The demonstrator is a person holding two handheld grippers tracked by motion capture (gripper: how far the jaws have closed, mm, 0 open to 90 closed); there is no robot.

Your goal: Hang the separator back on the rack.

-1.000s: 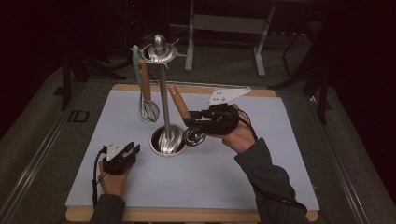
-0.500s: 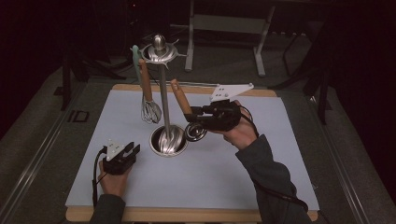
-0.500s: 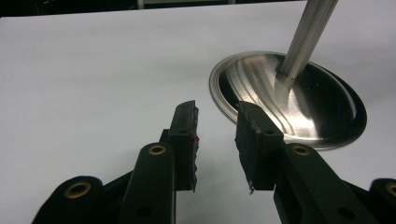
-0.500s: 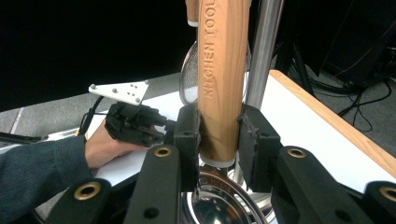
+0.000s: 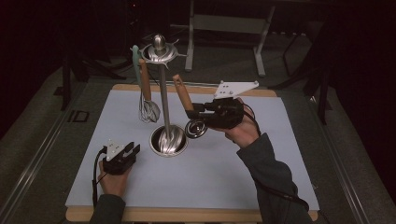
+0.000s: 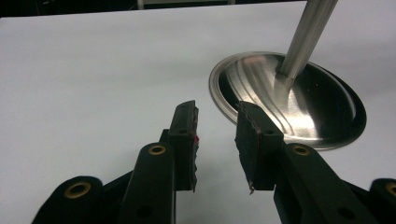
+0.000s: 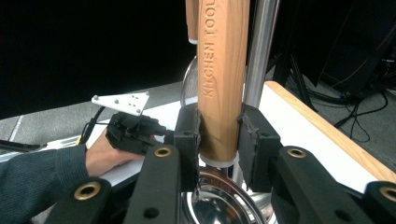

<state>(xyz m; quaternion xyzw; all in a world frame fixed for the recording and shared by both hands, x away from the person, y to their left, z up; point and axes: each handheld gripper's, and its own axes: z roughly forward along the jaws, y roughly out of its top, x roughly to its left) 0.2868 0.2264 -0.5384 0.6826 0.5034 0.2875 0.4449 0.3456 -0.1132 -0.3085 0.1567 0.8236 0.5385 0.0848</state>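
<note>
Standing upright, wooden-handled utensil (image 7: 219, 79)

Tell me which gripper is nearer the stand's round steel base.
Right. The right gripper, shut on a wooden-handled utensil, hangs beside the base; the left gripper rests open on the mat, slightly farther off.

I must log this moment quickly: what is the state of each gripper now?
Left gripper: open, holding nothing, resting on the table near the stand base.
Right gripper: closed on the wooden utensil handle.
</note>
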